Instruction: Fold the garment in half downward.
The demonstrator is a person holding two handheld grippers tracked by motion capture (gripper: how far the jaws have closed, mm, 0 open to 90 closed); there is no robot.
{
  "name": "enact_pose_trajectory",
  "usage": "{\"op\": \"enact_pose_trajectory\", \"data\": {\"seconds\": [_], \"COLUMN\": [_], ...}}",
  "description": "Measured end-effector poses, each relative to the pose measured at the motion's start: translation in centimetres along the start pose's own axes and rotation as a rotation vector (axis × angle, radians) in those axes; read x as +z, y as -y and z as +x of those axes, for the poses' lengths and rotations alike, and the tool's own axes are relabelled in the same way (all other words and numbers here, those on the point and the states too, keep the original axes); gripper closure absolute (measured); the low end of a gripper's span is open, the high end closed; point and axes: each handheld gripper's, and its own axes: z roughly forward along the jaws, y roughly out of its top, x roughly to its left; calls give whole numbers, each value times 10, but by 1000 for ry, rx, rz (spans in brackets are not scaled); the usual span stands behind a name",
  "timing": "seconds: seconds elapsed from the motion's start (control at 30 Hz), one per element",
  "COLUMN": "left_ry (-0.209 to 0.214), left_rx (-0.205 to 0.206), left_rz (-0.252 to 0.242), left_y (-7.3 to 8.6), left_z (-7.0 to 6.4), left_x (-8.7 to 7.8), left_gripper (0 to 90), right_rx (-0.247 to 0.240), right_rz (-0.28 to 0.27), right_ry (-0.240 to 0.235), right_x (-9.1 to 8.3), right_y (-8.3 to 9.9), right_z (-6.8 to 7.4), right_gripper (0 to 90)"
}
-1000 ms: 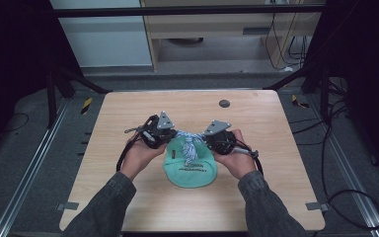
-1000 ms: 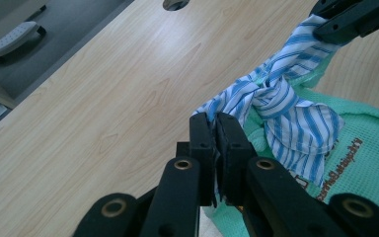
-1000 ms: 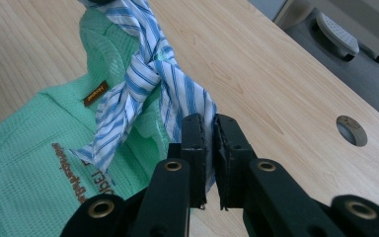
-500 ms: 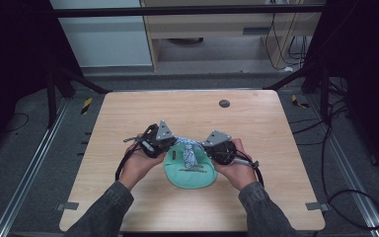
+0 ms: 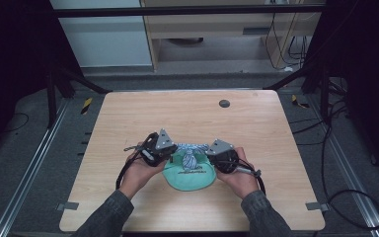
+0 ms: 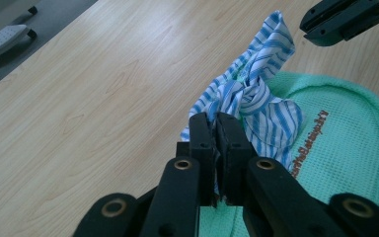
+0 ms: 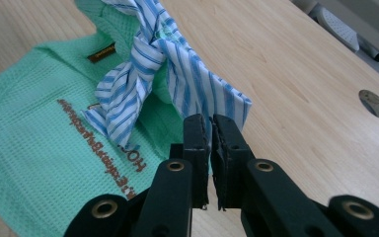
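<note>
Work: tying the striped cloth (image 5: 190,154) into a knot over the green cloth (image 5: 190,174); both lie on the desk (image 5: 128,118), near its front edge, between the two hands.
Left tongs (image 6: 216,129): jaws together, clamped on one tail of the striped cloth, at the green cloth's left edge.
Right tongs (image 7: 210,131): jaws together, clamped on the other tail, at the green cloth's right edge.
Striped cloth: blue and white; the knot sits at mid-length on the green cloth, with a tail running out to each pair of tongs.
Done: tails crossed and wound, a knot formed; in the high view the cloth reads as a line pulled out between the tongs.
Left: judged, the last tightening pull, then letting go of both tails. The knot looks bunched rather than hard, though its inner turns are hidden.
Green cloth: waffle weave, flat, rounded front edge.
Writing: one line of brown-orange print on the green cloth, upside down in the right gripper view; possibly begins "HO", the rest too small to read.
Label: small brown woven tab (image 7: 101,52) near the green cloth's top edge, its text illegible.
Other: dark round insert (image 5: 224,103) far back on the desk.
</note>
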Motion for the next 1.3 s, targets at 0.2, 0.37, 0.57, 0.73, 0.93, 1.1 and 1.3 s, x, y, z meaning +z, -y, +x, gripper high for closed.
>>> {"op": "enact_pose_trajectory", "data": {"seconds": [0.2, 0.37, 0.57, 0.73, 0.93, 1.1, 1.3], "left_ry": [6, 11, 14, 14, 10, -3, 3], "left_rx": [7, 7, 9, 7, -21, -21, 17], "left_rz": [-4, -5, -7, -13, -25, -45, -55], "left_y": [-1, -1, -3, -5, -11, -21, -18], "left_z": [-1, -1, 1, 3, 14, 20, 9], "left_x": [1, 0, -1, 0, 2, 3, -3], "left_gripper": [870, 870, 870, 870, 870, 870, 868], "right_rx": [6, 22, 27, 30, -4, -7, -36], "right_rz": [-2, 2, 37, 46, 52, 48, 36], "right_ry": [-4, -12, -35, -75, -80, -41, -15], "right_x": [-2, -1, 8, 18, 13, 7, -7], "right_y": [0, -2, -4, -10, -19, -25, -23], "right_z": [-4, -8, -18, -25, -24, -25, -17], "right_gripper": [836, 705, 515, 577, 844, 857, 857]}}
